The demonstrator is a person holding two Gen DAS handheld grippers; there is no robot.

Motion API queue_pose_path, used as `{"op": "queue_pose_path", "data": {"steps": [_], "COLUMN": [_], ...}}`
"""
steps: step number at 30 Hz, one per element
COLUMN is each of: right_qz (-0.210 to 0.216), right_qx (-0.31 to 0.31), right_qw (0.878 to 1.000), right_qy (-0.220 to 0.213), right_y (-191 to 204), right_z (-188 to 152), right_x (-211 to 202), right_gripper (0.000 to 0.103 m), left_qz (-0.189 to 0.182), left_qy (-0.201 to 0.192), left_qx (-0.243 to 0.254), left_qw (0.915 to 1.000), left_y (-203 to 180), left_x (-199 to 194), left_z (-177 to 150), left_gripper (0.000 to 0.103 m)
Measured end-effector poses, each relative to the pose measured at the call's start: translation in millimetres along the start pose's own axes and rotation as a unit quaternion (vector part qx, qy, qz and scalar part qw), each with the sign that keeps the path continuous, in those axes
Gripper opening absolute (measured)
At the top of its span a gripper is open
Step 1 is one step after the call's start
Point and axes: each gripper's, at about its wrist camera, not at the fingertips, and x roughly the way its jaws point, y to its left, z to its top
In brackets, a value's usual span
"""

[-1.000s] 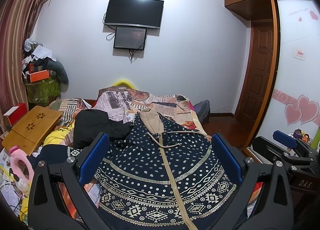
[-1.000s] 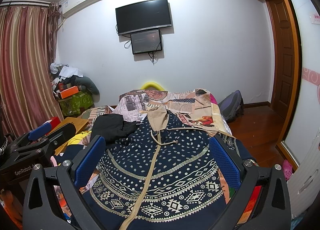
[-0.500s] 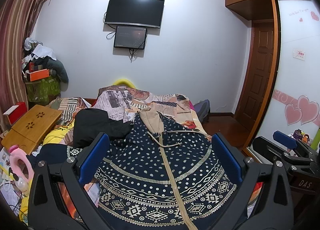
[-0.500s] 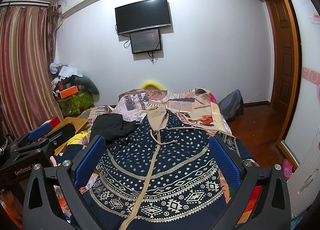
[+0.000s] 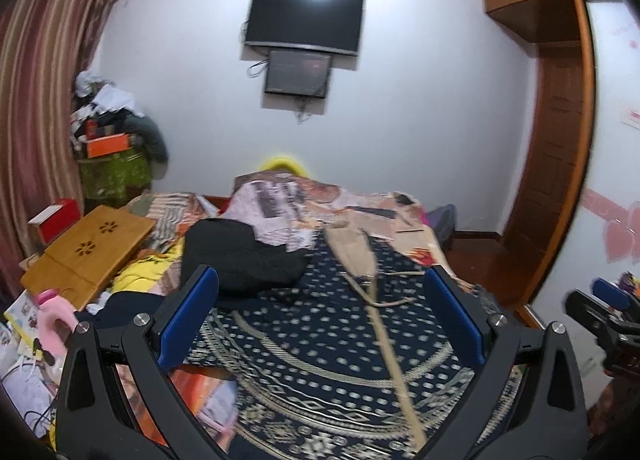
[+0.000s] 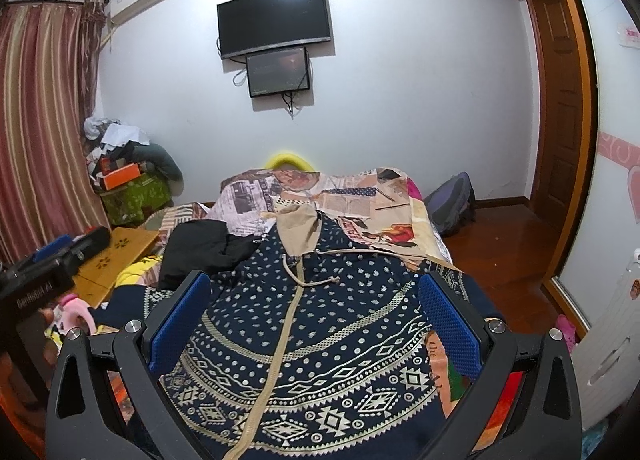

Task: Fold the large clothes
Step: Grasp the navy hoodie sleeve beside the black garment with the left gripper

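A navy hooded jacket (image 5: 320,344) with beige dots, patterned bands, a beige zipper and beige hood lies spread front-up on the bed; it also shows in the right wrist view (image 6: 312,340). My left gripper (image 5: 320,320) is open and empty, hovering above the jacket's lower part. My right gripper (image 6: 316,320) is open and empty, also above the lower part. The right gripper also shows at the right edge of the left wrist view (image 5: 600,320), and the left gripper at the left edge of the right wrist view (image 6: 52,264).
A black garment (image 5: 236,256) lies on the jacket's left shoulder area. A printed bedspread (image 6: 360,200) covers the bed. A wooden lap table (image 5: 88,252) and clutter lie left. A backpack (image 6: 452,208), wooden floor and door (image 6: 560,120) are right.
The left gripper has shifted and tilted, so its view is blurred and the jacket sits further right. The right gripper has hardly moved. Both stay open.
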Motion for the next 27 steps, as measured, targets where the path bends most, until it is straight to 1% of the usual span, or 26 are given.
{"op": "queue_pose_path", "data": {"steps": [3, 5, 6, 9, 14, 18, 21, 22, 24, 25, 26, 27], "right_qz": [-0.005, -0.009, -0.01, -0.015, -0.021, -0.023, -0.022, -0.021, -0.019, -0.019, -0.018, -0.016], "right_qx": [-0.002, -0.003, -0.003, -0.005, -0.008, -0.016, -0.021, -0.023, -0.024, -0.024, -0.025, -0.025], "right_qw": [1.0, 1.0, 1.0, 0.999, 0.999, 0.997, 0.996, 0.995, 0.994, 0.993, 0.992, 0.992], "right_qy": [0.008, 0.015, 0.017, 0.028, 0.047, 0.067, 0.084, 0.091, 0.104, 0.112, 0.12, 0.126], "right_y": [-1.0, -2.0, -2.3, -2.9, -5.2, -5.2, -4.0, -2.7, -3.1, -2.2, -0.7, 0.6], "right_z": [3.0, 4.3, 5.4, 8.0, 11.1, 12.1, 11.3, 10.6, 9.7, 8.7, 7.4, 6.0], "right_x": [10.7, 20.2, 23.3, 39.3, 67.1, 94.0, 117.6, 126.6, 141.6, 150.2, 158.2, 165.3], "right_gripper": [0.103, 0.103, 0.103, 0.103, 0.103, 0.103, 0.103, 0.103, 0.103, 0.103, 0.103, 0.103], "left_qz": [0.032, 0.064, 0.071, 0.097, 0.138, 0.155, 0.161, 0.164, 0.173, 0.175, 0.174, 0.173], "left_qy": [0.014, 0.022, 0.025, 0.046, 0.081, 0.124, 0.168, 0.177, 0.2, 0.206, 0.214, 0.219], "left_qx": [-0.017, -0.031, -0.035, -0.051, -0.078, -0.128, -0.18, -0.188, -0.214, -0.221, -0.237, -0.246], "left_qw": [0.9992, 0.9972, 0.9965, 0.9929, 0.9841, 0.9718, 0.9559, 0.9521, 0.9403, 0.9372, 0.9315, 0.9284], "left_y": [27.0, 48.9, 56.2, 86.3, 138.0, 187.7, 229.6, 235.7, 258.0, 264.1, 276.1, 281.8], "left_x": [19.8, 33.7, 38.3, 58.0, 91.0, 118.0, 139.4, 142.0, 152.0, 154.9, 158.7, 160.7], "left_z": [2.8, 2.7, 1.8, -4.9, -22.7, -44.6, -69.2, -74.4, -91.1, -96.4, -105.0, -109.4], "left_gripper": [0.103, 0.103, 0.103, 0.103, 0.103, 0.103, 0.103, 0.103, 0.103, 0.102, 0.101, 0.096]}}
